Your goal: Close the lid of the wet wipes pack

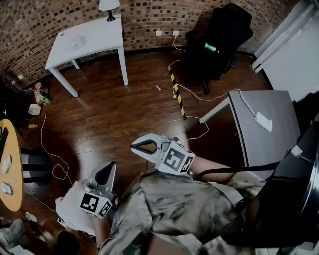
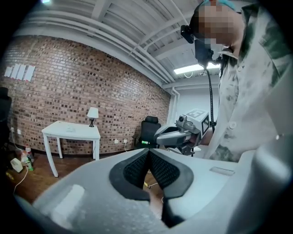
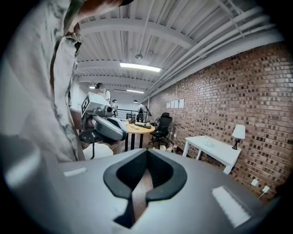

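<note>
Both grippers are held close to the person's body above a dark wood floor. My left gripper is shut and holds nothing; its own view shows the tips meeting. My right gripper is likewise shut and empty, with its tips together. Each gripper shows in the other's view: the right gripper and the left gripper. A small pale object lies on the far white table. It is too small to tell whether it is the wet wipes pack.
A lamp stands on the white table. A black office chair is at the back right and a grey table with a white power strip at the right. A round wooden table is at the left. Cables and a yellow-black strip cross the floor.
</note>
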{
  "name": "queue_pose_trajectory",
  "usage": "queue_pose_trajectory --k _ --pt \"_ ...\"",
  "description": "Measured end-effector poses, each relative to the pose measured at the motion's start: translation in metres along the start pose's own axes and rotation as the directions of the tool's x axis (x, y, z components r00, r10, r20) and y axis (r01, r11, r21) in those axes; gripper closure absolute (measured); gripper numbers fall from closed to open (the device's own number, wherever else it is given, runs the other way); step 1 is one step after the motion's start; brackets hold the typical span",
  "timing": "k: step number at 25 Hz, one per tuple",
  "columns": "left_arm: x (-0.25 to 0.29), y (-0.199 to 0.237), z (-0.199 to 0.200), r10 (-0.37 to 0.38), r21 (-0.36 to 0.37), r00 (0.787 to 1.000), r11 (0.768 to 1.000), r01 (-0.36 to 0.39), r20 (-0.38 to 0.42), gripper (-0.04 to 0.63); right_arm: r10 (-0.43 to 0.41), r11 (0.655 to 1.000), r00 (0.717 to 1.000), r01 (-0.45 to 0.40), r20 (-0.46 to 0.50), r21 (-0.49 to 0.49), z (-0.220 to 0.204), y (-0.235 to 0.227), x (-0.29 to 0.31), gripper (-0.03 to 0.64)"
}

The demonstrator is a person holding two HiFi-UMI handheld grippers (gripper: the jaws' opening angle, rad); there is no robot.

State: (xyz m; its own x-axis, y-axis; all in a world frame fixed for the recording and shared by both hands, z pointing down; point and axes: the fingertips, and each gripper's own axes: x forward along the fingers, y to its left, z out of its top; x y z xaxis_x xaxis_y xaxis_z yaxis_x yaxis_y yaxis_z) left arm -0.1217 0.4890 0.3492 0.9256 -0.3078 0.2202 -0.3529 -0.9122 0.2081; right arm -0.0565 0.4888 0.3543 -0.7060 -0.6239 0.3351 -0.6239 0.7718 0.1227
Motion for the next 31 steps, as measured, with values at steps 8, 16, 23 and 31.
queue_pose_trajectory --k 8,16,23,31 --pt "0.015 -0.008 -0.001 -0.020 0.002 1.000 1.000 0.020 -0.015 0.594 -0.015 1.000 1.000 0.015 -0.013 -0.005 -0.009 -0.001 -0.014 0.611" --pt "0.045 -0.008 0.010 -0.020 0.013 0.999 1.000 0.020 -0.026 0.594 -0.024 1.000 1.000 0.024 -0.002 -0.006 -0.015 -0.029 -0.027 0.611" --pt "0.088 -0.013 0.019 -0.006 0.030 1.000 1.000 0.007 -0.030 0.594 -0.021 1.000 1.000 0.021 0.007 -0.008 -0.032 -0.065 -0.047 0.611" --pt "0.142 -0.018 0.027 0.022 0.037 0.999 0.999 -0.020 -0.043 0.594 0.003 1.000 1.000 -0.003 0.012 -0.013 -0.056 -0.105 -0.078 0.611"
